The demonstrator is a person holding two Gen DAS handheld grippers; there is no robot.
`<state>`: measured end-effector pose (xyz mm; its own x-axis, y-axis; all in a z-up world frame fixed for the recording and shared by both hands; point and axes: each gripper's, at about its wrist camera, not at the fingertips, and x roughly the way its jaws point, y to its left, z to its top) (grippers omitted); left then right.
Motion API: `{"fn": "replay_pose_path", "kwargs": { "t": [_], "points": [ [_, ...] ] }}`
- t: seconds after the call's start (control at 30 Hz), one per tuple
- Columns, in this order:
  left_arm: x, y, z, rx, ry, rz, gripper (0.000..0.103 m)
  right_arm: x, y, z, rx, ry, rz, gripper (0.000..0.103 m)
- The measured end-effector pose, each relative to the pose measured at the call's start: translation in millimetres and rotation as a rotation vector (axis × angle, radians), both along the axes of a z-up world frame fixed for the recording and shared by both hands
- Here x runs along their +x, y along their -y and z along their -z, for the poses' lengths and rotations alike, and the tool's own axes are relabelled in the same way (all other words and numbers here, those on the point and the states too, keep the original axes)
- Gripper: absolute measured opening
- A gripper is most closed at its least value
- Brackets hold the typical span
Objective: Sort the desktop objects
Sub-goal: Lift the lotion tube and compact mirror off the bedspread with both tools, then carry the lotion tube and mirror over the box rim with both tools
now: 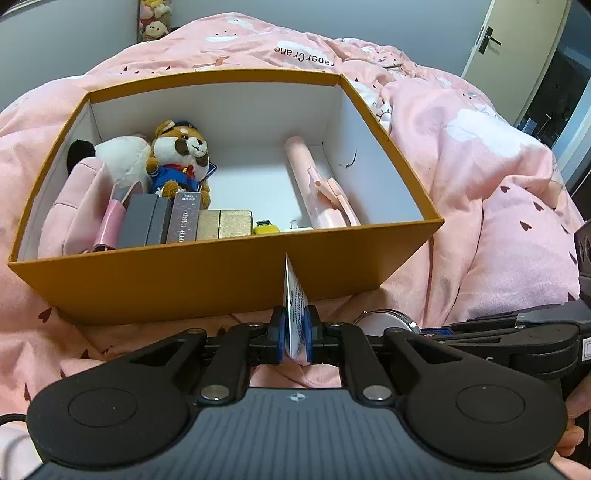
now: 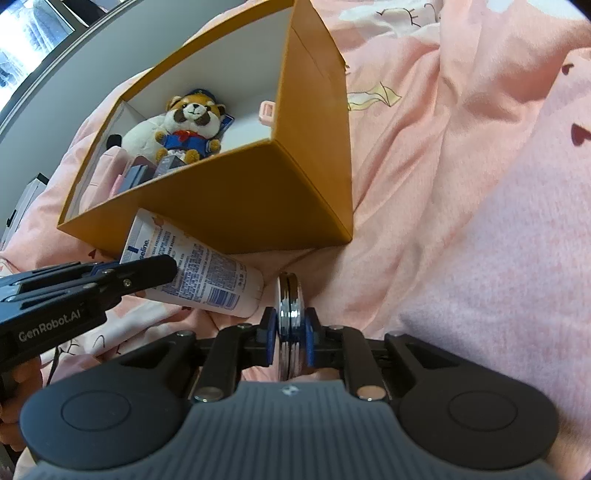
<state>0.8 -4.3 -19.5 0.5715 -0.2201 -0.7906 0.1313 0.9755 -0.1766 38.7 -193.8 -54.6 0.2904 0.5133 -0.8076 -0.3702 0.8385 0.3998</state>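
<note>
An open orange box [image 1: 221, 273] lies on a pink quilt; it also shows in the right wrist view [image 2: 258, 192]. Inside are a plush fox [image 1: 181, 155], small boxes [image 1: 184, 221] and a pink stick [image 1: 314, 181]. My left gripper [image 1: 294, 332] is shut on a white lotion tube [image 1: 293, 291], seen edge-on just in front of the box wall. The tube [image 2: 207, 280] shows side-on in the right wrist view, with the left gripper [image 2: 147, 273] on it. My right gripper [image 2: 290, 332] is shut on a round silver tin [image 2: 290, 299], held on edge; the tin [image 1: 384, 319] also shows in the left wrist view.
The pink quilt [image 1: 480, 155] rises in folds around the box; a pink pillow [image 2: 498, 258] lies to the right. A door [image 1: 517, 48] stands at the far right. Plush toys [image 1: 155, 18] sit at the far back.
</note>
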Motion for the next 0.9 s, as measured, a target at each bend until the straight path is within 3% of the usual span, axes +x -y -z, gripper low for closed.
{"fn": "replay_pose_path", "kwargs": {
  "t": [0.23,0.53,0.73,0.9],
  "points": [
    [-6,1,-25,-0.022,0.040,0.052,0.010,-4,7,-20,0.036,0.046,0.015,0.014],
    [-5,-16,-73,-0.142,0.109,0.051,0.009,-8,5,-63,0.105,0.131,-0.020,0.014],
    [3,-23,-97,-0.146,0.177,0.042,0.009,2,9,-92,0.224,0.125,-0.024,0.014],
    [17,-28,-111,-0.133,0.230,0.018,0.009,14,3,-111,0.252,0.191,-0.010,0.014]
  ]
}}
